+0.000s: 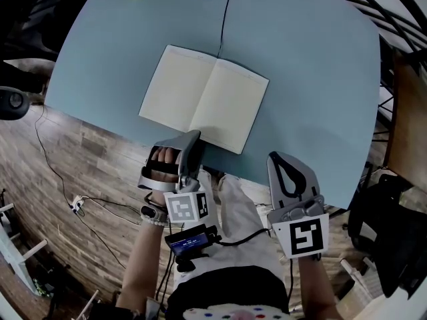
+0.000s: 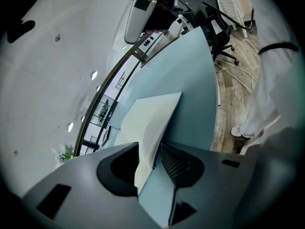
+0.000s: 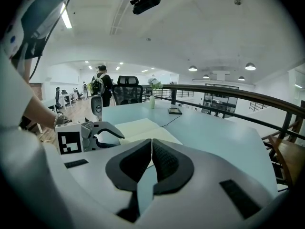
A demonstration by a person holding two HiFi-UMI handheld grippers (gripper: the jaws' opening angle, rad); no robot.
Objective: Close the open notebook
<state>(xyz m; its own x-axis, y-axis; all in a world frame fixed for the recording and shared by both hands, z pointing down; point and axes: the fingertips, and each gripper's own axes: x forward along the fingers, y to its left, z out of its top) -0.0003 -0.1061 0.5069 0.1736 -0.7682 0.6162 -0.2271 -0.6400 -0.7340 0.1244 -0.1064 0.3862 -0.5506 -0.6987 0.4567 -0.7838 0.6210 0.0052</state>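
Blue table (image 1: 320,79): left fingers (image 2: 177,164) apart astride notebook (image 2: 152,113) edge; right fingers (image 3: 167,163) together.

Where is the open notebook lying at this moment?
In the head view the notebook lies open on the blue table, close to its front edge, with its near edge between the jaws of the left claw.

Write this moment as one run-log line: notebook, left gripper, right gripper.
notebook: open on table | left gripper: jaws apart, astride notebook's near edge | right gripper: shut, empty, clear of notebook
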